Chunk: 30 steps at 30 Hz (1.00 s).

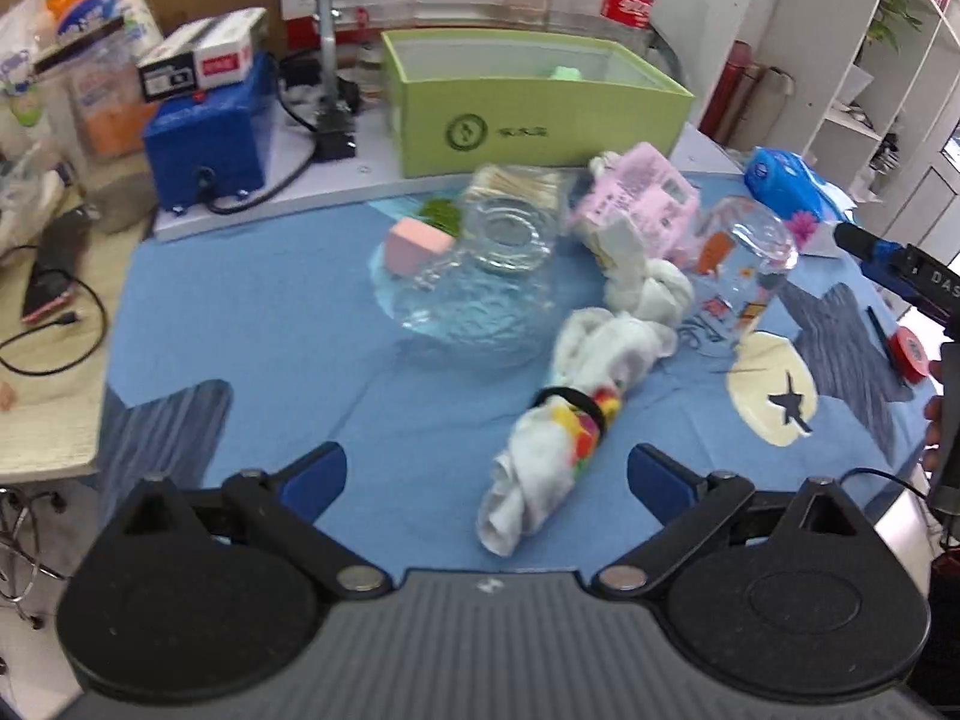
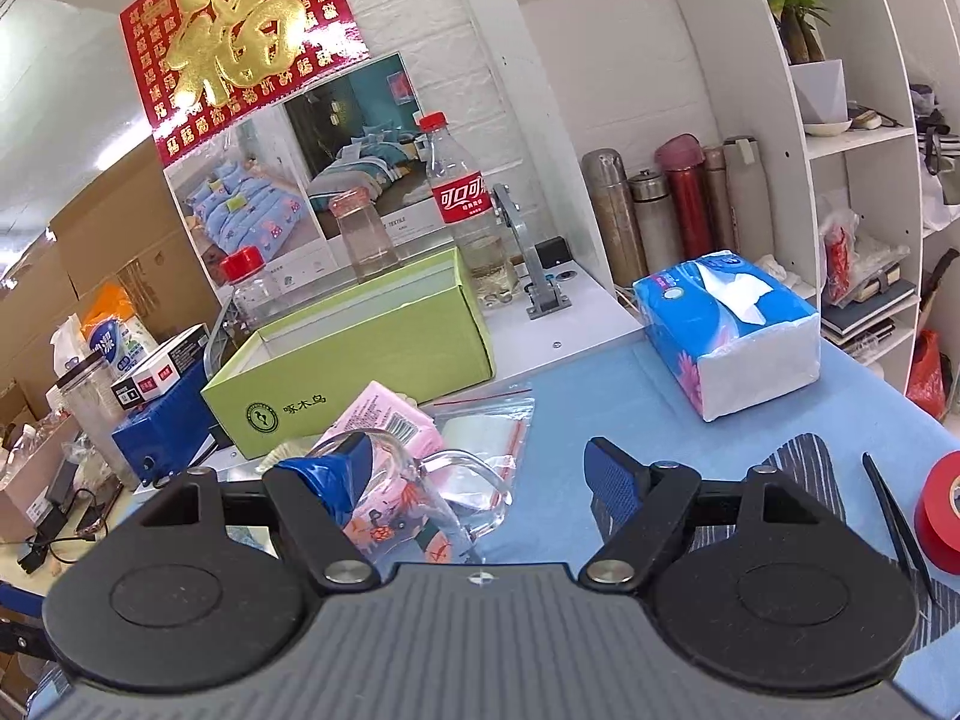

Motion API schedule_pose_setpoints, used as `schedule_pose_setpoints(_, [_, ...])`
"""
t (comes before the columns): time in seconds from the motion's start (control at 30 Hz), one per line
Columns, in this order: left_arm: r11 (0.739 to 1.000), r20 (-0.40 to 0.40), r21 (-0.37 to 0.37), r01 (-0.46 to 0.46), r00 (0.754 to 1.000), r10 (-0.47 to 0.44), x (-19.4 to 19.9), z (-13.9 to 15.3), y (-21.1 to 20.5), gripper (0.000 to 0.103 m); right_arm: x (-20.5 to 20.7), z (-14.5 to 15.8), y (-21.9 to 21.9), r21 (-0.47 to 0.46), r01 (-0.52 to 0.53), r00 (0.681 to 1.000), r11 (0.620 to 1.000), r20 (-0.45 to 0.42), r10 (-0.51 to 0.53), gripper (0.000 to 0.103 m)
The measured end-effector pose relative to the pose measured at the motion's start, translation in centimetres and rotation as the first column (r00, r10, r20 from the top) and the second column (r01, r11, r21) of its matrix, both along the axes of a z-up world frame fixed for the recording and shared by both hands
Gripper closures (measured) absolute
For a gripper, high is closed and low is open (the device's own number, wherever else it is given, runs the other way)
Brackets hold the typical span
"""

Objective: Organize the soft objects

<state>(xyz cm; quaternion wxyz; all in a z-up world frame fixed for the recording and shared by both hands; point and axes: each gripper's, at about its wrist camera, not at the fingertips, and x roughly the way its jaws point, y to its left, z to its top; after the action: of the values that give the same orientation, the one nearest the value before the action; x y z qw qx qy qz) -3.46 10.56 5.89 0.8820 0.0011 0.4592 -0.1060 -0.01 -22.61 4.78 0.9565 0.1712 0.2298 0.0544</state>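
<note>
In the left wrist view a rolled white sock bundle point(image 1: 540, 462) with a colourful band and a black tie lies on the blue cloth. It sits just ahead of my open left gripper point(image 1: 486, 474), nearer the right finger, and the pads do not touch it. More white socks point(image 1: 624, 330) lie knotted behind it, beside a pink pack point(image 1: 642, 198). The green box point(image 1: 528, 114) stands at the back with a pale green soft thing point(image 1: 567, 73) inside. My right gripper point(image 2: 480, 474) is open; a printed glass mug point(image 2: 414, 510) lies by its left finger.
A glass bowl point(image 1: 468, 306) holds a glass dish point(image 1: 510, 234) and a pink sponge point(image 1: 414, 246). A blue tissue pack point(image 2: 726, 330) sits at the right, red tape point(image 2: 942, 510) and a black stick point(image 2: 894, 516) near the edge. Bottles and a blue device point(image 1: 204, 144) stand behind.
</note>
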Motion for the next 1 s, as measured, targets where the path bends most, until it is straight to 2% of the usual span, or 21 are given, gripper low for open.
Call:
schedule_pose_setpoints(0.07, [0.999,0.042,0.05,-0.02,0.999,0.018,-0.1,0.0,-0.1,0.004,0.1,0.0,0.3,0.004,-0.005,1.0,1.0,-0.003,0.005,0.039])
schedule_pose_setpoints(0.13, [0.997,0.065,0.074,0.021,0.998,-0.026,0.3,-0.5,-0.9,0.004,0.0,-0.1,0.8,-0.004,-0.014,1.0,1.0,-0.008,0.014,0.039])
schedule_pose_setpoints(0.3, [0.985,0.011,0.104,0.141,0.99,-0.143,2.6,-3.6,-4.4,0.004,-0.5,-0.2,1.6,-0.062,-0.033,0.999,0.998,-0.03,0.031,0.039])
schedule_pose_setpoints(0.4, [0.982,-0.026,0.121,0.144,0.99,-0.142,4.1,-5.6,-5.6,0.004,-0.8,-0.1,1.4,-0.098,-0.014,0.999,0.995,-0.043,0.01,0.039])
schedule_pose_setpoints(0.47, [0.984,-0.052,0.107,0.144,0.989,-0.14,5.0,-6.7,-5.8,0.004,-0.9,0.0,1.2,-0.11,-0.005,0.999,0.994,-0.045,0.0,0.039])
schedule_pose_setpoints(0.53, [0.987,-0.054,0.098,0.13,0.991,-0.125,5.5,-7.4,-5.8,0.004,-0.9,0.1,1.0,-0.106,0.012,0.999,0.994,-0.044,-0.017,0.039])
schedule_pose_setpoints(0.63, [0.988,-0.054,0.131,0.078,0.996,-0.071,5.9,-8.1,-5.2,0.003,-0.1,-0.1,0.8,-0.099,0.008,0.998,0.995,-0.059,-0.014,0.039])
schedule_pose_setpoints(0.73, [0.998,-0.09,0.066,0.024,0.996,-0.018,5.9,-8.3,-2.7,0.003,1.1,0.1,1.1,-0.125,-0.018,0.998,0.992,-0.067,0.009,0.039])
schedule_pose_setpoints(0.77, [0.998,-0.089,0.07,-0.001,0.996,0.007,5.8,-8.2,-1.8,0.003,1.7,0.4,1.1,-0.141,-0.031,0.998,0.99,-0.064,0.022,0.039])
schedule_pose_setpoints(0.9, [0.99,-0.099,0.098,-0.097,0.989,0.107,5.1,-8.0,1.9,0.002,5.3,1.6,1.1,-0.187,-0.096,0.994,0.978,-0.062,0.086,0.039])
schedule_pose_setpoints(1.0, [0.98,-0.108,0.128,-0.153,0.98,0.167,4.8,-8.0,3.7,0.002,9.6,2.2,1.9,-0.231,-0.189,0.979,0.954,-0.123,0.164,0.039])
